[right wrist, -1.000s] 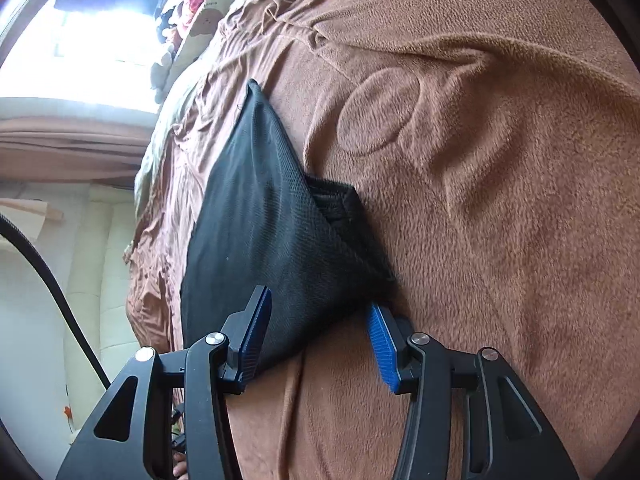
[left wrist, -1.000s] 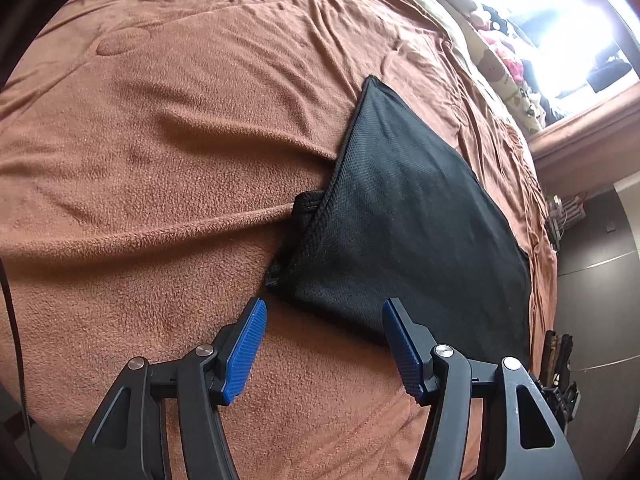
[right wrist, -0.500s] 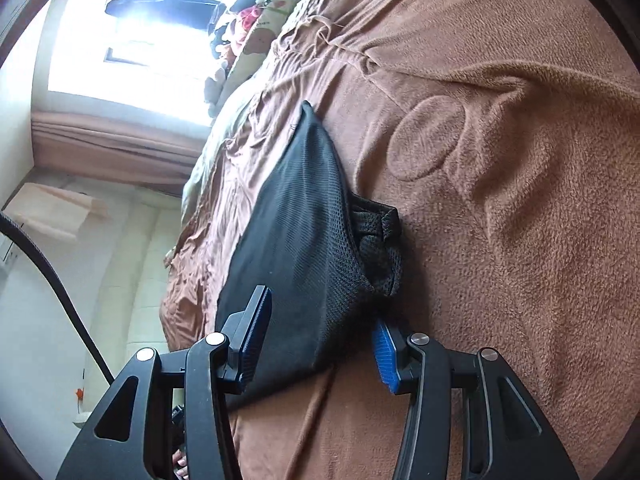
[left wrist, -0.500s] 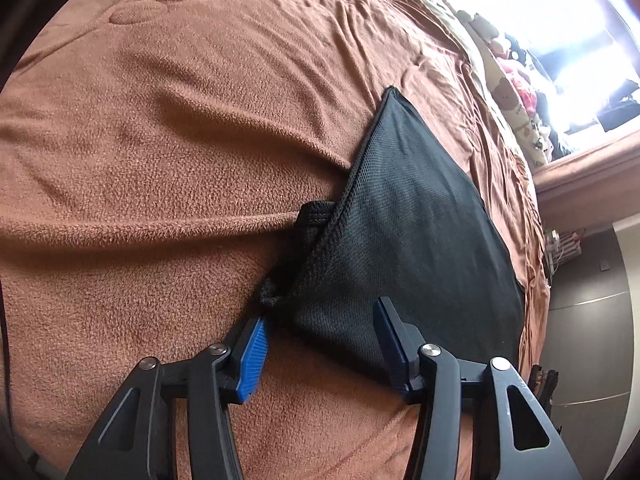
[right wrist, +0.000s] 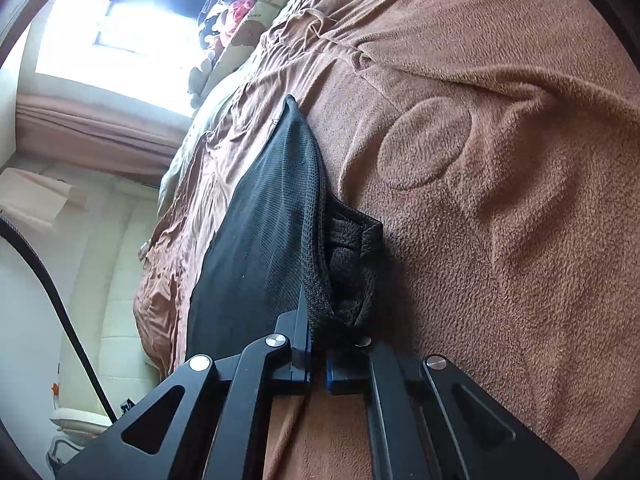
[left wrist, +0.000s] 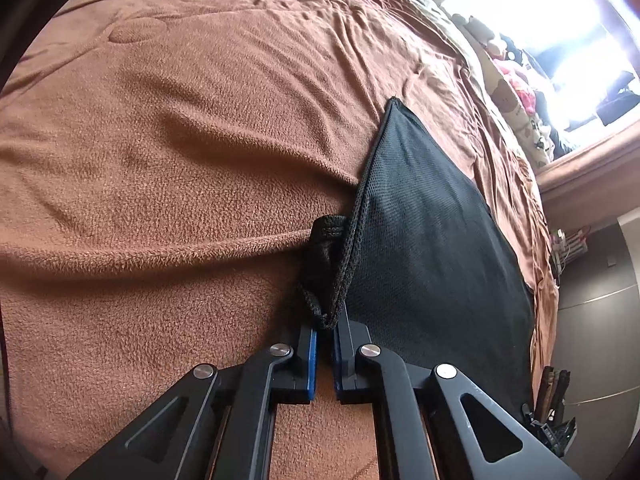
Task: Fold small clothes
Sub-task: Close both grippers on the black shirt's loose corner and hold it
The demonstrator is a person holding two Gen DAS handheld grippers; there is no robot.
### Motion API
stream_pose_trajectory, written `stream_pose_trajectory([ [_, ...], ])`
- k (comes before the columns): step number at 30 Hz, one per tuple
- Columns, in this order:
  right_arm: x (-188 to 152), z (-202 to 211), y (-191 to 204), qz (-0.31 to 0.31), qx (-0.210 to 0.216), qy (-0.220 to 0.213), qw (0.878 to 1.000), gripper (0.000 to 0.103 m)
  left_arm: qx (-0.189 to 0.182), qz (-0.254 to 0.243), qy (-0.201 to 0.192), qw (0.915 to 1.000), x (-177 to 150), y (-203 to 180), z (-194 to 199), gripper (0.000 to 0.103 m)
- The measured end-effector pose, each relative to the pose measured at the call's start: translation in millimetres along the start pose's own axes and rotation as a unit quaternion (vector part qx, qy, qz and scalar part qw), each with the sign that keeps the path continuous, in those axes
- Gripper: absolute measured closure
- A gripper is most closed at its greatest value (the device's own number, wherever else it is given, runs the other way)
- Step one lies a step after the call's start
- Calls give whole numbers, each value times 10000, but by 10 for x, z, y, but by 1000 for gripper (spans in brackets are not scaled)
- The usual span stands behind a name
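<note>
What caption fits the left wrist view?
Left gripper shut on black mesh garment corner, lying on brown blanket.

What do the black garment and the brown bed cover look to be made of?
Black garment: likely a synthetic sports mesh, matte, with a visible grid of small holes and a corded hem.
Brown bed cover: looks like fleece or a similar plush knit; a nubbly, fuzzy nap shows in soft creases. The fibre cannot be told.
</note>
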State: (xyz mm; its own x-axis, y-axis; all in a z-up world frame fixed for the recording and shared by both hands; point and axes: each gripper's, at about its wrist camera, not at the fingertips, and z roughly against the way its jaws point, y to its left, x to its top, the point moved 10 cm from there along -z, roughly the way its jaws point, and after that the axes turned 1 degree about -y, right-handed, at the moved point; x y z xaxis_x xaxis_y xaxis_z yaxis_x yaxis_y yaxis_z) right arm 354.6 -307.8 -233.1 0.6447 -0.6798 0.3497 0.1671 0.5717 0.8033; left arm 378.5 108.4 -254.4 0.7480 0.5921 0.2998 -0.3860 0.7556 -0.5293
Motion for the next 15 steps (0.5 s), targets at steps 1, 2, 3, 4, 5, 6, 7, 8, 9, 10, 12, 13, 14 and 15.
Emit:
stream_pose_trajectory([
  [1, 18, 3, 62, 67, -4, -29, 10000, 103, -7, -43, -33, 10000, 8, -21, 23, 98],
  [2, 21, 7, 103, 115, -6, -50, 9999, 103, -3, -92, -78, 9999, 22, -40, 59, 98],
  [3, 24, 30, 145, 174, -25, -69, 9998, 103, 0, -130, -116, 9998, 37, -64, 87, 98],
  [4, 20, 44, 164, 227, -39, -80, 9997, 103, -15, -148, -152, 9998, 54, -87, 121, 98],
  [5, 17, 60, 204, 263, -53, -81, 9996, 103, -17, -153, -180, 9997, 74, -103, 147, 98],
  [6, 9, 70, 239, 286, -73, -78, 9995, 103, -14, -164, -204, 9997, 89, -117, 179, 98],
  [7, 7, 77, 268, 309, -106, -76, 9994, 103, -20, -174, -230, 9996, 102, -131, 215, 99],
  [8, 2, 83, 293, 332, -134, -76, 9993, 103, -27, -181, -257, 9995, 114, -144, 252, 99],
  [9, -10, 97, 328, 366, -162, -77, 9992, 103, -30, -196, -282, 9994, 122, -157, 292, 99],
  [10, -18, 91, 367, 392, -179, -72, 9990, 103, -37, -217, -301, 9993, 123, -169, 333, 99],
  [12, -61, 150, 401, 445, -215, -40, 9988, 103, -45, -274, -330, 9991, 120, -193, 404, 99],
  [13, -78, 173, 411, 464, -238, -24, 9986, 103, -47, -299, -331, 9990, 109, -190, 441, 99],
  [14, -104, 203, 428, 473, -260, -6, 9985, 103, -53, -303, -326, 9990, 98, -181, 475, 99],
  [15, -122, 237, 431, 473, -282, 15, 9985, 103, -60, -300, -325, 9990, 84, -174, 506, 99],
])
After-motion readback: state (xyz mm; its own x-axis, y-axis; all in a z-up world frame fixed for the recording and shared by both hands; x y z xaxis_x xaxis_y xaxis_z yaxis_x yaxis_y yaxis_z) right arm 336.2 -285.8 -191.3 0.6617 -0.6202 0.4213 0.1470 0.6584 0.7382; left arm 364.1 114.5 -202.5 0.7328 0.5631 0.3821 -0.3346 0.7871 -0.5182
